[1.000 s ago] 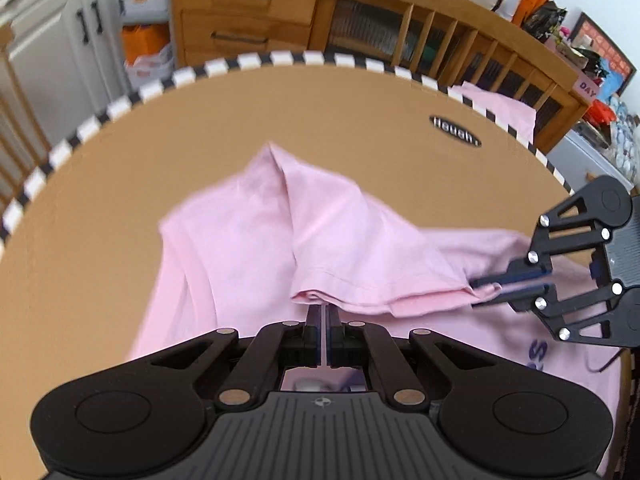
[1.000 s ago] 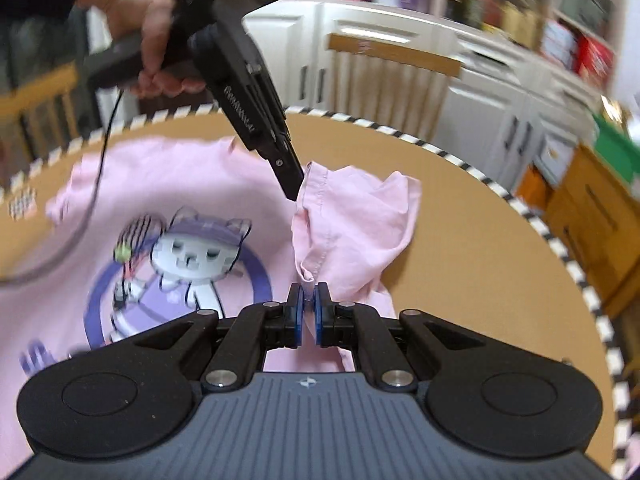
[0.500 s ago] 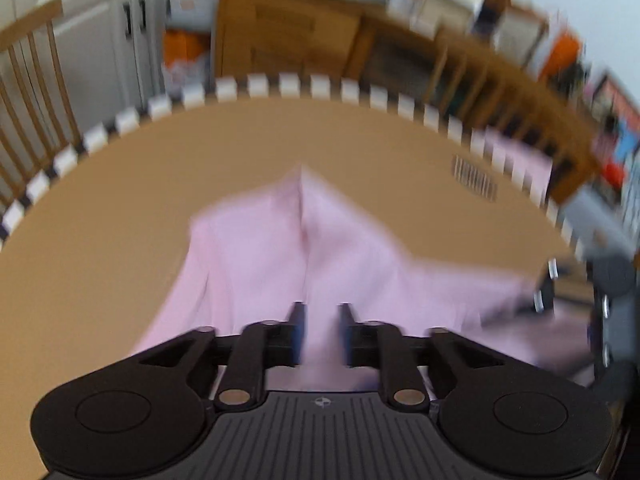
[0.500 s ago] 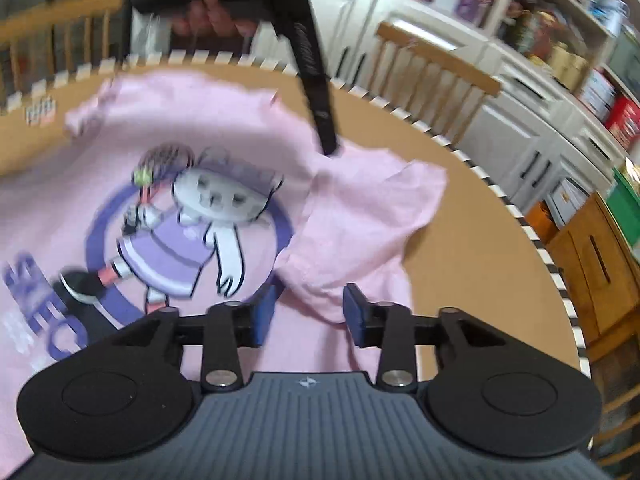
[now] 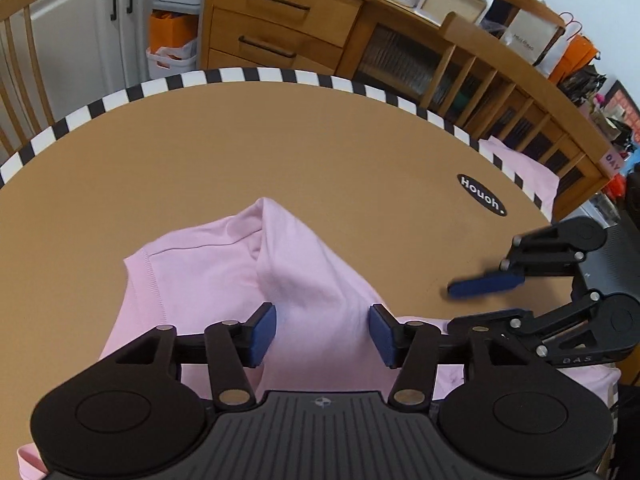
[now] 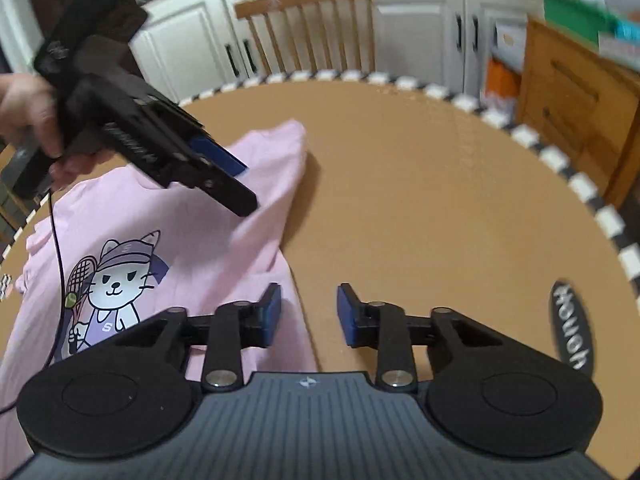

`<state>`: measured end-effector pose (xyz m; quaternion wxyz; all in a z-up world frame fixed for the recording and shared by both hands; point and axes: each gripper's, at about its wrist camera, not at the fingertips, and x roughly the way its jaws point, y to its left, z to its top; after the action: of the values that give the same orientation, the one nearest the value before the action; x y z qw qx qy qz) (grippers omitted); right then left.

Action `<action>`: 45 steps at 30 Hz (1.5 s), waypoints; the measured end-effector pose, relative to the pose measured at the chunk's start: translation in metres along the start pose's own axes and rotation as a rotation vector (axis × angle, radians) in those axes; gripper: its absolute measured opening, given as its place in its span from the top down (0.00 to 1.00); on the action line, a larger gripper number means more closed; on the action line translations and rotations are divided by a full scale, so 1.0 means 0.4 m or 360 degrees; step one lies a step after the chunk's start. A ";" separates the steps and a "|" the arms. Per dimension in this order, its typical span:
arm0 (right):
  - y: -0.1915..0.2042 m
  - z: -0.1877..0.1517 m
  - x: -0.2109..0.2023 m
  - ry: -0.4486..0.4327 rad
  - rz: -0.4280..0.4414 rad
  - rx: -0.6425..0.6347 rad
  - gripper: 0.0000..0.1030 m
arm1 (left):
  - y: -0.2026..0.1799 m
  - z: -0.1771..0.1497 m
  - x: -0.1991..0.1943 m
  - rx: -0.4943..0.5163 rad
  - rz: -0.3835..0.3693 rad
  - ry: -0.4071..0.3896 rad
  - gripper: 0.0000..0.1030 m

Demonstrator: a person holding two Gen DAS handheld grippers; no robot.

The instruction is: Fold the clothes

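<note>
A pink T-shirt (image 6: 208,248) with a cat-and-racket print (image 6: 112,280) lies on the round brown table (image 5: 280,140). Its sleeve (image 5: 304,264) is folded over the body. My left gripper (image 5: 323,334) hovers just above that fold, jaws opening, pads clear of the cloth. In the right wrist view a hand (image 6: 24,112) holds the left gripper (image 6: 240,184) over the sleeve. My right gripper (image 6: 309,316) sits over the shirt's side edge, jaws closing with nothing pinched. The right gripper (image 5: 472,304) also shows at the right of the left wrist view.
The table has a black-and-white checked rim (image 5: 240,76) and a black "Houoh." sticker (image 5: 482,194). More pink cloth (image 5: 520,168) hangs over the far right rim. Wooden chairs (image 6: 308,28), a wooden sideboard (image 5: 280,28) and white cabinets (image 6: 420,32) surround the table.
Both grippers were shut on the lifted sleeve; both have let go and the sleeve now lies flat on the shirt. The right gripper has swung right, to the shirt's side edge.
</note>
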<state>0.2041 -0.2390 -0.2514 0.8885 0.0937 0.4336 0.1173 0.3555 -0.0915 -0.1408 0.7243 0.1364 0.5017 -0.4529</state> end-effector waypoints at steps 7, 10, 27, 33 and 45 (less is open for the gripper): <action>0.008 -0.001 0.027 0.0035 0.0037 0.0016 0.95 | 0.053 -0.025 -0.004 -0.0246 -0.0018 0.0021 0.39; 0.011 0.003 0.034 0.0026 0.0005 0.0021 0.99 | 0.041 -0.045 0.004 -0.0224 -0.0010 0.0069 0.57; -0.006 0.002 0.015 -0.0002 -0.0093 0.0037 0.99 | 0.033 -0.191 -0.053 -0.0737 0.0133 -0.0001 0.90; -0.002 0.006 -0.026 -0.0082 -0.0178 0.0003 0.91 | 0.010 -0.177 -0.075 -0.0710 0.0211 0.0044 0.55; 0.164 -0.101 -0.078 -0.0122 -0.0226 -0.0757 0.60 | 0.024 0.047 -0.045 -0.0529 0.0312 -0.0071 0.23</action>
<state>0.1452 -0.1828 -0.2351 0.9074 -0.1443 0.3652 0.1499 0.3729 -0.0889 -0.1193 0.7885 0.0529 0.5376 -0.2941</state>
